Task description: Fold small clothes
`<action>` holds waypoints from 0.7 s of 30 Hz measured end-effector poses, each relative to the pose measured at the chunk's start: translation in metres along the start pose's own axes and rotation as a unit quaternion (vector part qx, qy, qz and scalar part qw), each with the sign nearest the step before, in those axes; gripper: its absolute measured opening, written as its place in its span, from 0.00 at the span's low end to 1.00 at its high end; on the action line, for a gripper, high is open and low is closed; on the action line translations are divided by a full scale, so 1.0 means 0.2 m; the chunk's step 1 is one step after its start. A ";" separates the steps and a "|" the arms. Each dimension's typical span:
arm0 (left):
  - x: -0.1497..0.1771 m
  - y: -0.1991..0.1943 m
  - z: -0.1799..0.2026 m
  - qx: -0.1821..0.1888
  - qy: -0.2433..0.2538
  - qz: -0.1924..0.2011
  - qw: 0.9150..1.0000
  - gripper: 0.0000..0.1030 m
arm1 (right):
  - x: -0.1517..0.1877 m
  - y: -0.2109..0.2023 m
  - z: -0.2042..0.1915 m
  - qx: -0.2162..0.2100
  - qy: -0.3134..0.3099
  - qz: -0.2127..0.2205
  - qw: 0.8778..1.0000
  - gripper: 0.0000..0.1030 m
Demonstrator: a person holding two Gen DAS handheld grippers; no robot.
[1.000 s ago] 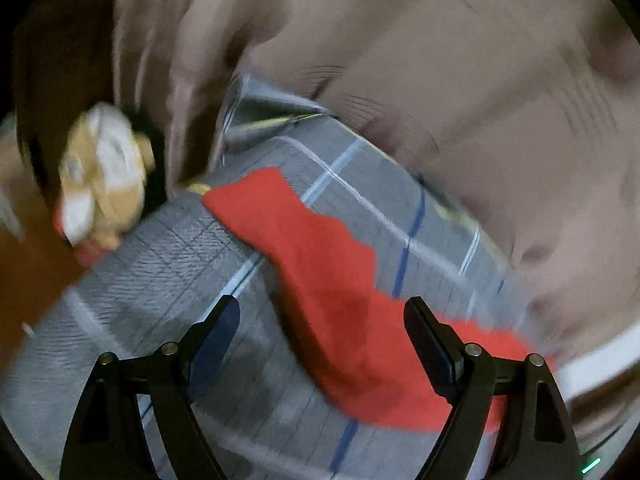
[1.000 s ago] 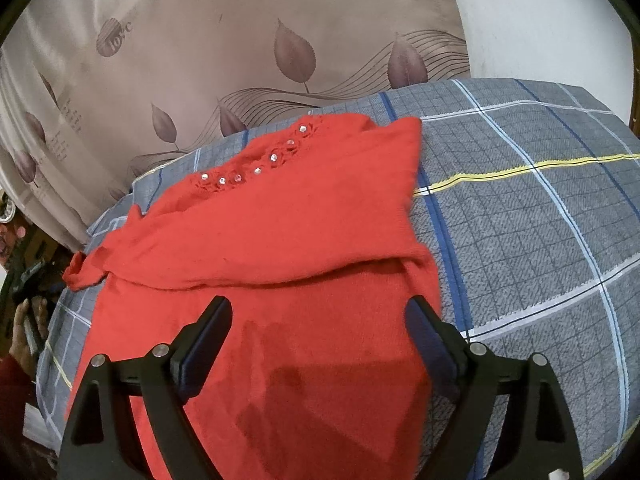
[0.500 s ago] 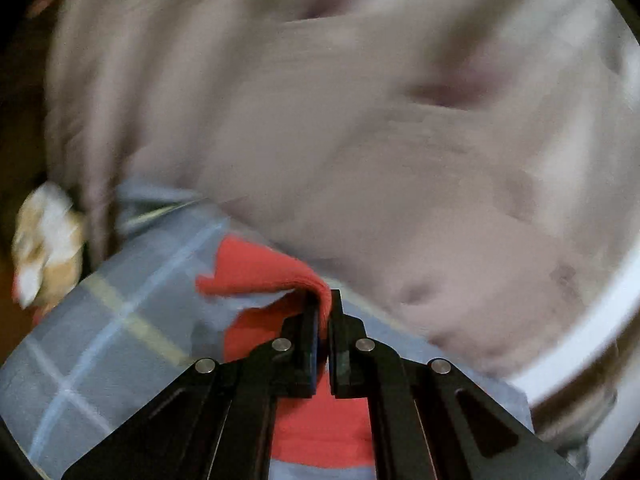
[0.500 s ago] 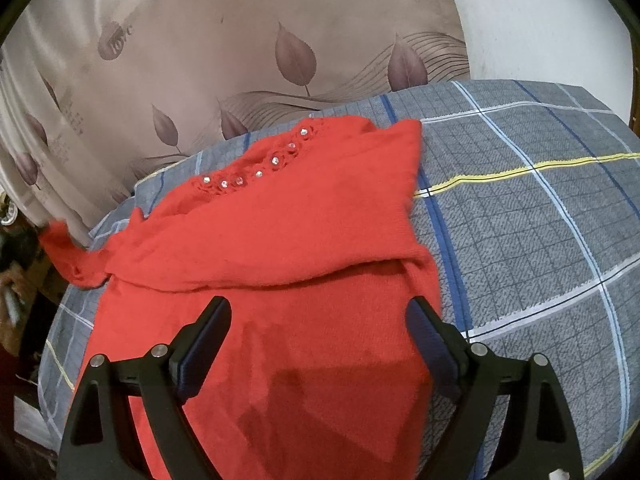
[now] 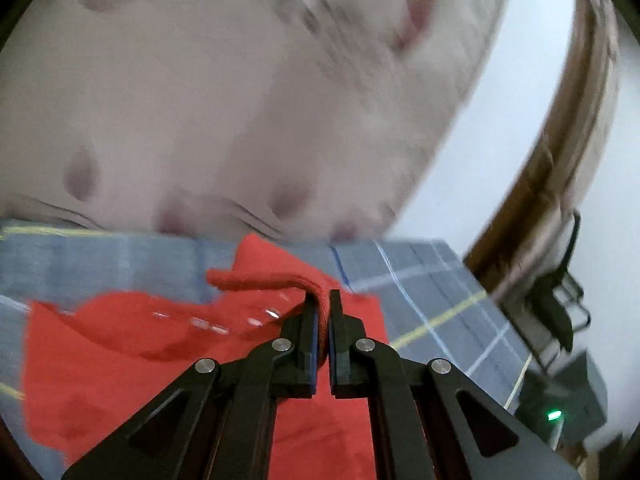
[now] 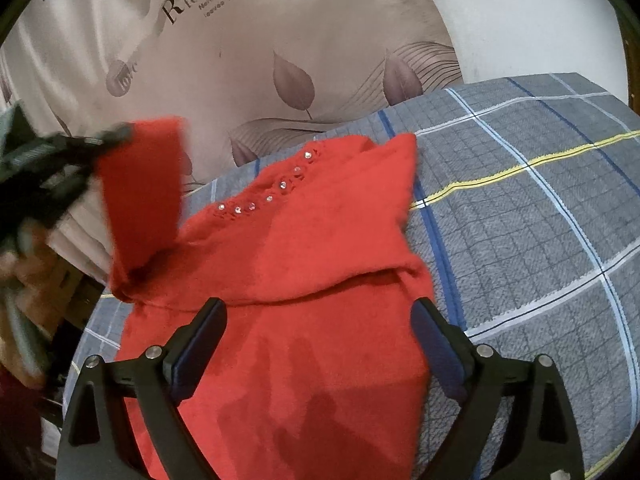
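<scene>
A small red sweater (image 6: 304, 280) with shiny beads at the neckline lies on a grey plaid blanket (image 6: 540, 240). Its right sleeve is folded across the chest. My left gripper (image 5: 323, 308) is shut on the cuff of the left sleeve (image 5: 272, 276) and holds it lifted above the sweater body (image 5: 120, 360). In the right wrist view the left gripper (image 6: 100, 140) shows blurred at the far left with the raised sleeve (image 6: 144, 192) hanging from it. My right gripper (image 6: 320, 344) is open and empty, hovering over the sweater's lower half.
A beige curtain (image 6: 260, 40) with leaf prints and lettering hangs behind the blanket. A white wall (image 5: 500, 140) and a brown wooden frame (image 5: 560, 160) stand to the right. Dark clutter (image 6: 24, 320) lies beyond the blanket's left edge.
My left gripper closed on the left sleeve's cuff and lifted it up and over toward the sweater. The right gripper stayed open and moved very little.
</scene>
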State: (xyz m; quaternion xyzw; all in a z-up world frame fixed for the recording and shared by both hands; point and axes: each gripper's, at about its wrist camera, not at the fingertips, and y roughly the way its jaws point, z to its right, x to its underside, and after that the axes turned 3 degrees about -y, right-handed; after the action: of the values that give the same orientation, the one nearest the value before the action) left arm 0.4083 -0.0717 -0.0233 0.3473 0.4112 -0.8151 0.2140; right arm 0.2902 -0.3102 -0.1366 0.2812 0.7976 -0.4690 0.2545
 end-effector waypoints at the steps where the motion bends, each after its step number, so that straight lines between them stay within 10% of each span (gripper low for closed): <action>1: 0.06 0.08 0.03 0.036 0.010 -0.005 0.999 0.04 | 0.00 0.00 0.00 -0.002 0.002 0.001 1.000 0.90; 8: 0.21 0.33 0.06 0.063 0.036 -0.081 0.994 0.25 | 0.00 -0.01 0.02 -0.014 0.009 0.007 1.000 0.91; 10: 0.22 0.27 0.04 0.061 0.021 -0.082 0.995 0.63 | 0.00 -0.02 0.02 -0.016 0.010 0.010 1.000 0.91; 13: 0.21 0.05 -0.01 0.040 -0.010 -0.016 0.999 0.94 | 0.01 -0.05 0.03 -0.021 0.017 0.026 0.999 0.91; 21: 0.36 -0.34 -0.46 -0.048 -0.080 0.026 0.995 0.98 | -0.07 -0.10 0.00 0.000 -0.029 0.022 0.999 0.88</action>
State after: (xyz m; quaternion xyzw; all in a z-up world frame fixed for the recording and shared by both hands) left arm 0.3538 0.0381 -0.0796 0.2810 0.4222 -0.8138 0.2838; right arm 0.2878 -0.3214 -0.1152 0.2848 0.7836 -0.4709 0.2881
